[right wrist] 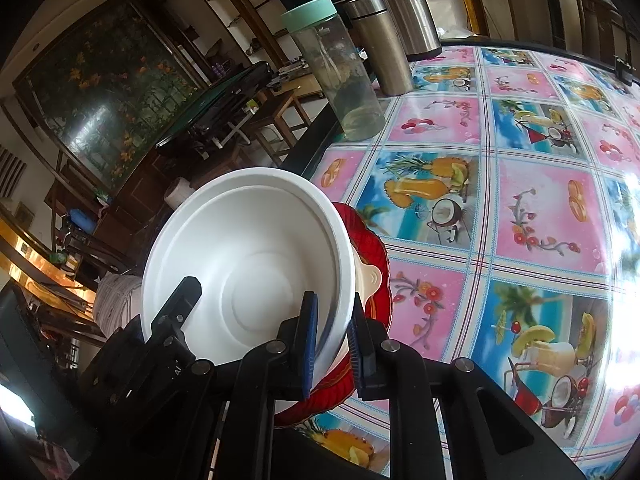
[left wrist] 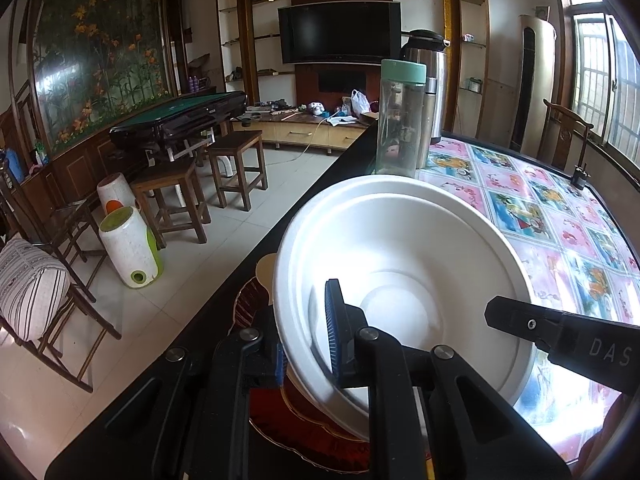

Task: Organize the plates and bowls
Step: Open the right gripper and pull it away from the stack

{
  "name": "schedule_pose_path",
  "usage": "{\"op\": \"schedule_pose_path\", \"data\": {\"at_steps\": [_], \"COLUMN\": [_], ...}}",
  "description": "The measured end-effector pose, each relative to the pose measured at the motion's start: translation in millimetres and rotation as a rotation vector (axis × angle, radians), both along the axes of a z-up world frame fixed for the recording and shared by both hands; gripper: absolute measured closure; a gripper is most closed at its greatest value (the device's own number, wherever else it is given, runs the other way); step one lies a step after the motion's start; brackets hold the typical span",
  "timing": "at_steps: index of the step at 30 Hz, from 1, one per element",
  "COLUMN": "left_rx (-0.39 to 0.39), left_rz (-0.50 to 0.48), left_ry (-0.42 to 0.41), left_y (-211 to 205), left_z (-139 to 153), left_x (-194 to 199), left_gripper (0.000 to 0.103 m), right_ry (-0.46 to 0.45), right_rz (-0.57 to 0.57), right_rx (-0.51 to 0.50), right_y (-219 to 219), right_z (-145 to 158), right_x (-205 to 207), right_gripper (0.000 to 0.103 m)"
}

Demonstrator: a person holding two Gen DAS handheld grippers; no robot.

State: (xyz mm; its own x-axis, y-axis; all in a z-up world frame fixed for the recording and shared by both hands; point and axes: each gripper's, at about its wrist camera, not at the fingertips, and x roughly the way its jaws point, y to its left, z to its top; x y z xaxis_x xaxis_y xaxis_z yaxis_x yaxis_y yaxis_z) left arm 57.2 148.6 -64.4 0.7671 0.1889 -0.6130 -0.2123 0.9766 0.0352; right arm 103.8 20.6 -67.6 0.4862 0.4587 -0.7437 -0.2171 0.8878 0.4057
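At the left runs the table's dark edge (left wrist: 256,248), dropping off to pale floor tiles where wooden stools (left wrist: 240,168) stand well apart from it. The white bowl (left wrist: 400,248) sits right at this edge, its rim reaching to or slightly past the border, so there is little spare room on that side. It is a matte, moulded disposable bowl, round, with a stepped wall and a raised ring in its flat bottom. Under it lies a red plate (right wrist: 372,248) with a ribbed, scalloped rim and a gold line along the border.

The left gripper (left wrist: 308,356) is closed narrow on the bowl's near-left rim, one blue ribbed pad (left wrist: 332,336) inside the wall and the other outside. The right gripper (right wrist: 332,344) pinches the opposite rim in the same way, blue pads on either side of the thin wall, black plastic fingers meeting it from below.

Further right, the table is covered by a glossy plastic cloth (right wrist: 520,220) printed with pink and blue squares of fruit and drinks; most of it lies open and flat, with glare near the window side. At the far edge stand a clear bottle (right wrist: 340,72) with a mint lid, a brushed steel flask (right wrist: 380,44) and a larger steel jug (right wrist: 408,4), close together and well apart from the bowl.
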Motion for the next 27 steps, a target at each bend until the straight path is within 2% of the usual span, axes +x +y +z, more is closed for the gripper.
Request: {"op": "schedule_pose_path", "data": {"at_steps": [4, 5, 6, 8, 9, 15, 21, 24, 26, 27], "left_rx": [0.013, 0.020, 0.045, 0.094, 0.113, 0.172, 0.141, 0.115, 0.107, 0.107], "left_rz": [-0.002, -0.001, 0.012, 0.041, 0.050, 0.098, 0.135, 0.103, 0.070, 0.059], "left_ry": [0.007, 0.004, -0.001, -0.026, -0.042, -0.086, -0.141, -0.167, -0.176, -0.180], "left_y": [-5, -6, -9, -12, -12, -5, 4, -5, -12, -15], "left_z": [0, 1, 2, 5, 7, 21, 39, 46, 49, 51], "left_x": [2, 2, 1, -3, -6, -18, -31, -38, -41, -43], "left_gripper": [0.080, 0.071, 0.051, 0.028, 0.025, 0.025, 0.024, 0.021, 0.021, 0.021], "right_ry": [0.009, 0.009, 0.006, 0.005, 0.004, -0.023, -0.053, -0.101, -0.139, -0.167], "right_rz": [0.005, 0.005, 0.002, -0.003, -0.006, -0.046, -0.114, -0.144, -0.150, -0.146], "right_rx": [0.019, 0.023, 0.026, 0.037, 0.046, 0.111, 0.194, 0.179, 0.136, 0.105], "right_y": [-3, -4, -6, -11, -14, -39, -84, -102, -111, -115], "right_z": [-1, -1, -1, 0, 1, 6, 9, 12, 12, 13], "right_x": [1, 1, 1, 2, 2, 6, 17, 23, 27, 29], "right_gripper": [0.086, 0.086, 0.086, 0.086, 0.085, 0.081, 0.080, 0.069, 0.058, 0.057]}}
